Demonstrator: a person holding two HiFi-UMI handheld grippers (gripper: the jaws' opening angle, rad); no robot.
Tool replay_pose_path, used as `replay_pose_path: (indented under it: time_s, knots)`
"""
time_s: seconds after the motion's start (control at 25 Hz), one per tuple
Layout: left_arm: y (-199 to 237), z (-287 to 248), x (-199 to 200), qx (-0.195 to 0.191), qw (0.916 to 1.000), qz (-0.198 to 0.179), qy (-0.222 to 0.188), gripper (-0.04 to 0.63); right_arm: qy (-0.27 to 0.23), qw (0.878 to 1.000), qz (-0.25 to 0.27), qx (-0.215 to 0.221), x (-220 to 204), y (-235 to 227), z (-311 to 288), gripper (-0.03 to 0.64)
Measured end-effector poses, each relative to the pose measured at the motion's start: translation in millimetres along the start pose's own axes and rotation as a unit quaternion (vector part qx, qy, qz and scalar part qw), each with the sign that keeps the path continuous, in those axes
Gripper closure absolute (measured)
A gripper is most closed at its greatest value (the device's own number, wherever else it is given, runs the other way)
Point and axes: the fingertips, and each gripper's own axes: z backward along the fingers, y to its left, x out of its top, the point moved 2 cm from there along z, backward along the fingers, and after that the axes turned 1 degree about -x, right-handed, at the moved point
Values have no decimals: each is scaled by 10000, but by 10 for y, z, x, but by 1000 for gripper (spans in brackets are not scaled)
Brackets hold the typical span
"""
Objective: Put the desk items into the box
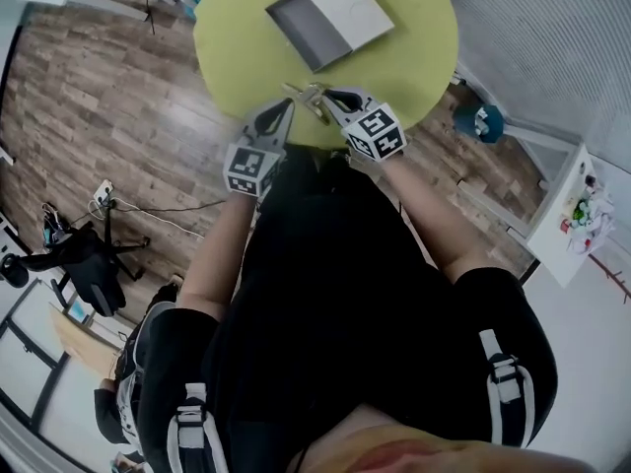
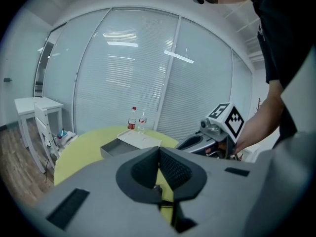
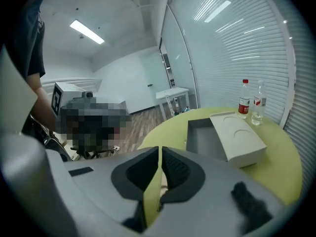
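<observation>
An open grey box (image 1: 299, 30) lies on the round yellow-green table (image 1: 237, 28), with its white lid (image 1: 347, 6) lying against one side. Both grippers hover side by side over the table's near edge, tips pointing towards the box. My left gripper (image 1: 289, 99) is shut with nothing in it, its pads meeting in its own view (image 2: 159, 151). My right gripper (image 1: 320, 97) is also shut and empty (image 3: 160, 149). The box (image 3: 201, 139) and lid (image 3: 240, 141) lie ahead of it. No loose desk items show on the table.
Two bottles (image 3: 244, 98) (image 3: 256, 105) stand at the table's far edge, by a glass wall with blinds. A white side table (image 1: 570, 213) is at the right, a blue object (image 1: 483, 121) near it, and black stands (image 1: 87, 262) on the wood floor at the left.
</observation>
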Motion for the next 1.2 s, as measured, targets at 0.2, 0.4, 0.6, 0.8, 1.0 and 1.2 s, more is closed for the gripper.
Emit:
replay_pose_path:
  time_s: [0.2,0.4,0.6,0.8,1.0,1.2]
  knots:
    - [140,-190,-123,-269,9995,-103,133,583,446,9988,-203,-58,-292,-155,-315,592]
    - [211,-332,-233,-401,9987,-149,263,584,1003,9942,-386,2,-647,-251,-552,504]
    - [251,-402,-309,-452,9984,-136,316,583,1382,9886,-590,-66,-915,-390,-767,484]
    - [266,-401,-351,-470,9982,-62,355,583,1691,9808,-953,166,-1102,-417,-939,462]
    - [306,-370,-387,-446,9984,-12,357,583,1916,9753,-1071,258,-1227,-427,-1064,462]
    - [334,-316,-387,-450,9983,-2,358,583,1951,9726,-1207,382,-1218,-365,-1073,553]
